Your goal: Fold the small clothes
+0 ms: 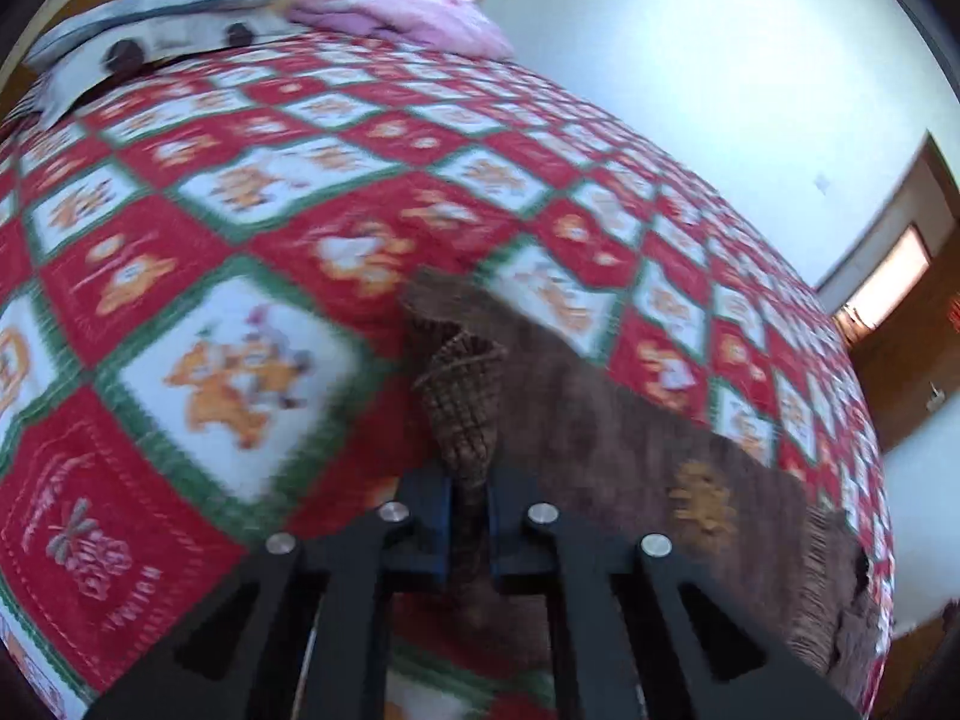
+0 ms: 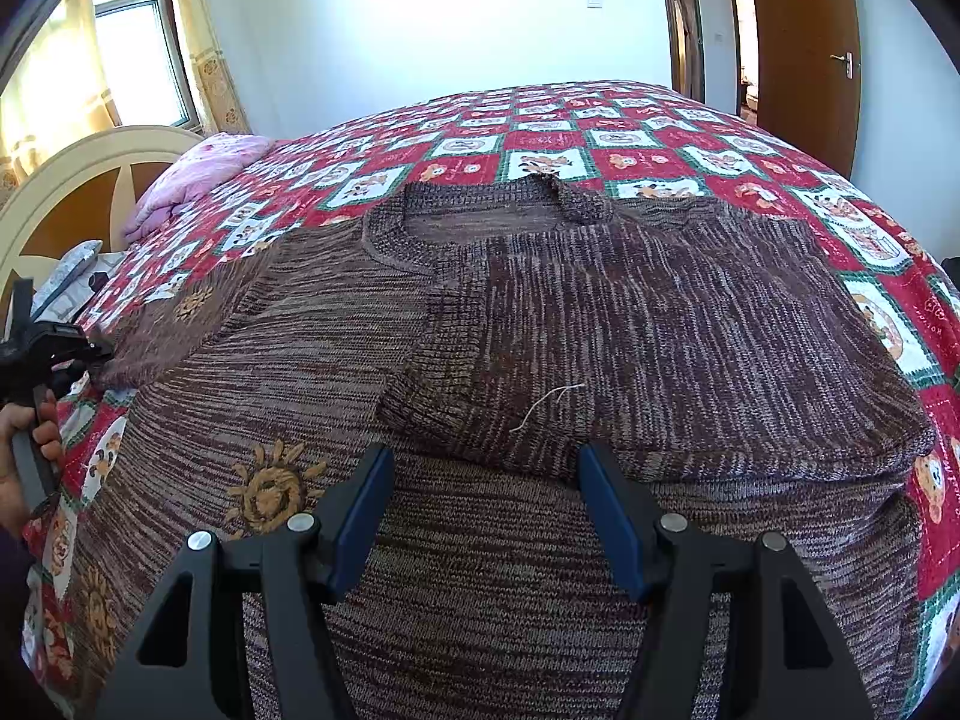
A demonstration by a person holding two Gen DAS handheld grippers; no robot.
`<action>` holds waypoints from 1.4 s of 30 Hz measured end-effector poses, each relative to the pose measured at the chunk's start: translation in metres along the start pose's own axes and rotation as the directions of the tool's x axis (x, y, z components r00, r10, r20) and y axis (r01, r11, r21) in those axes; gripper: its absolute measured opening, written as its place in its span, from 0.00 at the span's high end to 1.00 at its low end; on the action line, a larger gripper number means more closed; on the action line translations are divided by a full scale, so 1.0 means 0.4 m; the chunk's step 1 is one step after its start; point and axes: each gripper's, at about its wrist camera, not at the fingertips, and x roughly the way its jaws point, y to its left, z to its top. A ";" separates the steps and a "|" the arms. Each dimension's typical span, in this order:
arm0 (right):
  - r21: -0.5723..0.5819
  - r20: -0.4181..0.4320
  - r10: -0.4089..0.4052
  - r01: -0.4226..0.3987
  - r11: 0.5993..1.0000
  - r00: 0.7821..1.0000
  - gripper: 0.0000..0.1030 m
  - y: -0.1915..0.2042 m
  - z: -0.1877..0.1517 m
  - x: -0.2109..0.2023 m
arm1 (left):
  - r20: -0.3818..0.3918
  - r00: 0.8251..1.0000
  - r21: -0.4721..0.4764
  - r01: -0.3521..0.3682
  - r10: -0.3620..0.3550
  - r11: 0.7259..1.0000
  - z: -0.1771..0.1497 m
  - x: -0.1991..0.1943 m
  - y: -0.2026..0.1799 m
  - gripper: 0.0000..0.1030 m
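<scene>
A bed covered by a red, white and green patchwork bedspread [image 2: 600,138] fills both views, with a pink pillow [image 2: 198,171] and a grey one [image 1: 150,18] up at the headboard and a brown door [image 2: 804,54] beyond the far side. Spread across the bedspread lies the task's thing, a brown knitted sweater [image 2: 480,540] with orange sun motifs, its neckline away from the right wrist camera and its hem toward it. The right sleeve [image 2: 660,324] is already folded in across the chest, its cuff lying just ahead of the right gripper [image 2: 486,516], whose jaws stand wide apart above the sweater body and hold nothing. The left sleeve [image 2: 168,324] runs out sideways toward the left gripper [image 1: 469,516], seen at the left edge of the right view in the person's hand [image 2: 24,462]. Its jaws are pinched narrow on the sleeve's ribbed cuff [image 1: 465,396]; the left view is smeared, so how deep the bite goes is hard to judge. The coming move likely turns on this: the sleeve's long axis lies crosswise to the sweater body, and the left hand is the nearer, so the cuff should travel inward over the chest toward the folded right sleeve. There are no containers here.
</scene>
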 end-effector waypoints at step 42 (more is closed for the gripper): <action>0.195 0.099 0.263 -0.278 0.940 0.960 0.37 -0.015 0.077 -0.077 | -0.110 0.980 0.490 0.197 -0.164 0.849 -0.452 -0.183 -0.372 0.13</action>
